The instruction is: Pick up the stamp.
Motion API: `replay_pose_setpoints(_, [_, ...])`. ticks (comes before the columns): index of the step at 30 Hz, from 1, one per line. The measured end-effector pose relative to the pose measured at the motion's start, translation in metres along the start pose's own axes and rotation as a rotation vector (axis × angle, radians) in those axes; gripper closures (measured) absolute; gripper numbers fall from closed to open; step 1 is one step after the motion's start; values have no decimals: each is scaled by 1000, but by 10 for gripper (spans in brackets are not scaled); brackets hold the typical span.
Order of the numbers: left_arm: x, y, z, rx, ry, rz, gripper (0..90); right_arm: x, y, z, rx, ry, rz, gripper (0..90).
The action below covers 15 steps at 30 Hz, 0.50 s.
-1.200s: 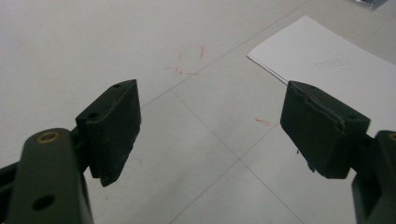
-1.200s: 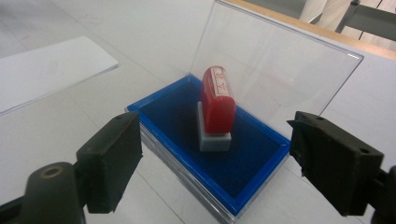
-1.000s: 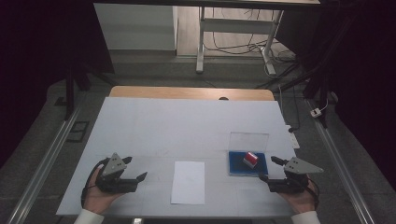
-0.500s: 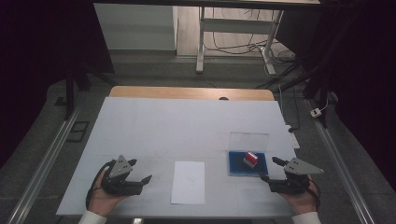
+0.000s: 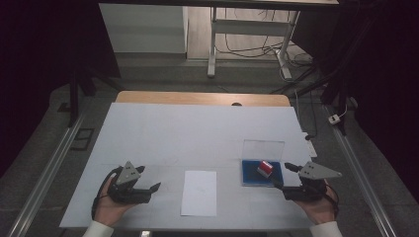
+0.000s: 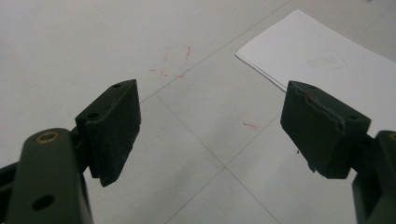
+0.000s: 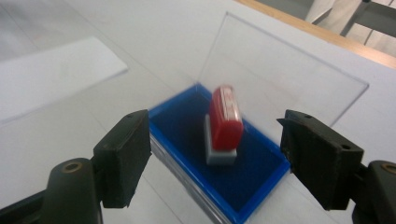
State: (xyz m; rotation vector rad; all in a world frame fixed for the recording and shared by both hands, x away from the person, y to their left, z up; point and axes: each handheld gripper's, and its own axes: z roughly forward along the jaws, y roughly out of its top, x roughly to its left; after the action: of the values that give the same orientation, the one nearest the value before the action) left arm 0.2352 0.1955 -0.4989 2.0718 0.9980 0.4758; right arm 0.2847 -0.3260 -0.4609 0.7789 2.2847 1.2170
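I take blue pad (image 5: 261,174) as landmark: open tray, clear lid (image 5: 263,149) upright at far edge, at right of table (image 5: 197,128). Paper (image 5: 199,192) well left of pad. Red stamp (image 7: 225,120) stands on pad, long axis tilted, running away from right claw (image 7: 215,154). I see right claw just beside pad, stamp dead ahead between wide, empty jaws that have just been closing slightly. Left claw (image 6: 210,126) beyond paper, wide, empty. Right hand nearer, my pick.
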Motion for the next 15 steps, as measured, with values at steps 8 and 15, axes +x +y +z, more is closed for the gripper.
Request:
replay_pose_setpoints(8, [-4,2,-1,13,-2,20,200,-4,21,4,31,4,-6,244])
replay_pose_setpoints(15, [-2,1,0,15,2,17,202,-8,40,13,54,13,-13,245])
